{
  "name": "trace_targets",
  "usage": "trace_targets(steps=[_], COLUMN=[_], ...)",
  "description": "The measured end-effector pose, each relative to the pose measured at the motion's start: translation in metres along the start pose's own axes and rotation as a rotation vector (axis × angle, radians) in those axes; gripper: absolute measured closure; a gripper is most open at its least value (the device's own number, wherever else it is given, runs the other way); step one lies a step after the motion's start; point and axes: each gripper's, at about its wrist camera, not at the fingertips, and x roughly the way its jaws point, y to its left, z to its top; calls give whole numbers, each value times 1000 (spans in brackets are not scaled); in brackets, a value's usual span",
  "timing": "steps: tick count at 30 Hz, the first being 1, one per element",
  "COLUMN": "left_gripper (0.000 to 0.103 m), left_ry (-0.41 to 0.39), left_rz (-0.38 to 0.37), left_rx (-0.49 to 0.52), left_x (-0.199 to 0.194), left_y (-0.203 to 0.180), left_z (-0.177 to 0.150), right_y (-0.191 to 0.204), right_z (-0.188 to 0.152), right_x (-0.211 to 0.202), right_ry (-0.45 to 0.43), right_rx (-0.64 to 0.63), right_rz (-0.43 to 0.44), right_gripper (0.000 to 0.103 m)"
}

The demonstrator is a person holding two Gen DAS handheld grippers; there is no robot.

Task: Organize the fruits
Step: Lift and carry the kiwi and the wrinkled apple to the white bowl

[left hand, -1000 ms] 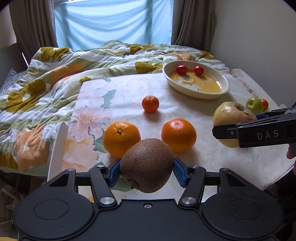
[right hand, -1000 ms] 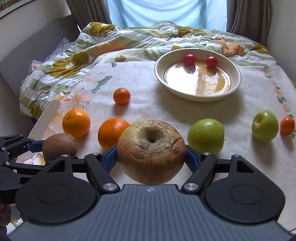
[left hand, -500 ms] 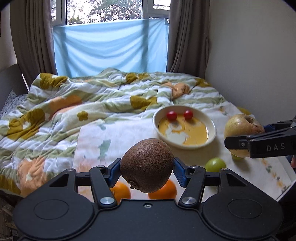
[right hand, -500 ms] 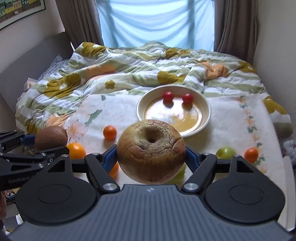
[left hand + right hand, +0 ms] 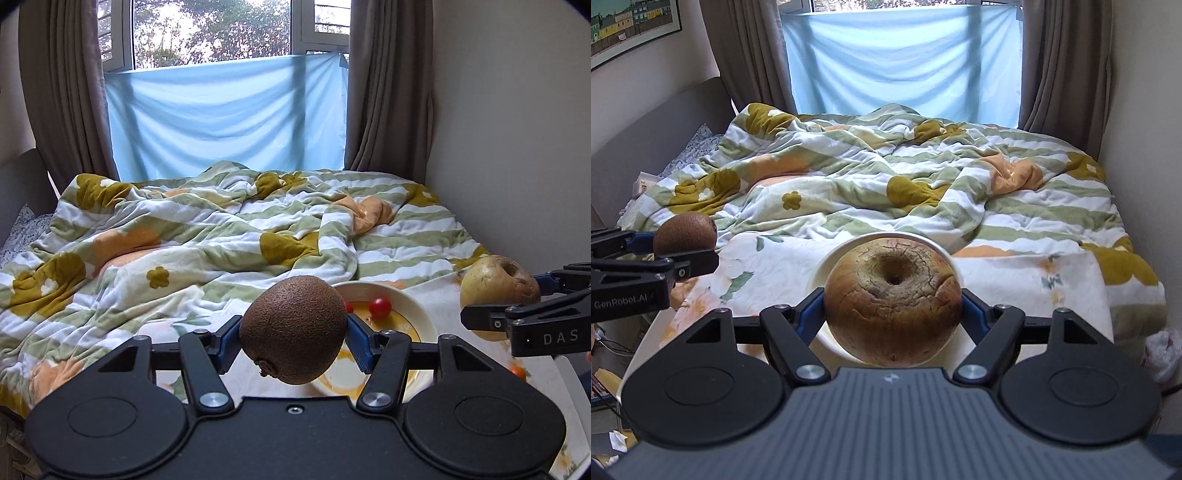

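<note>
You are holding two hand-held grippers, each clamping one fruit; your left hand-held gripper (image 5: pixel 293 341) is pinching one brown kiwi (image 5: pixel 293 330) between its blue pads, raised above the near left rim of the one white bowl (image 5: pixel 413 308); your right hand-held gripper (image 5: pixel 892 314) is gripping one wrinkled apple (image 5: pixel 892 299), spread wide around it, above that bowl; two red cherry tomatoes (image 5: pixel 380 307) are sitting inside, one half hidden; one small orange fruit (image 5: pixel 517 371) is lying near the worktop's (image 5: pixel 1015 280) right edge.

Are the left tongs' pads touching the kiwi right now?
Touching. The left wrist view shows the left tongs with both blue pads pressed against the sides of the kiwi, no gap either side, holding it above the bowl.
</note>
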Motion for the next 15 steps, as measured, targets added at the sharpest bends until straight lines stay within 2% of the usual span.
trace_targets(steps=[7,15], left_gripper=[40,40], left_ry=[60,165], left_rz=[27,55], left_rx=[-12,7], left_x=[67,136], left_y=[-14,-26], left_z=[14,8], right_y=[-40,-69], right_z=[22,35], right_x=[48,99], right_ry=[32,87], right_rx=[-6,-17], right_rz=[36,61], right_gripper=[13,13])
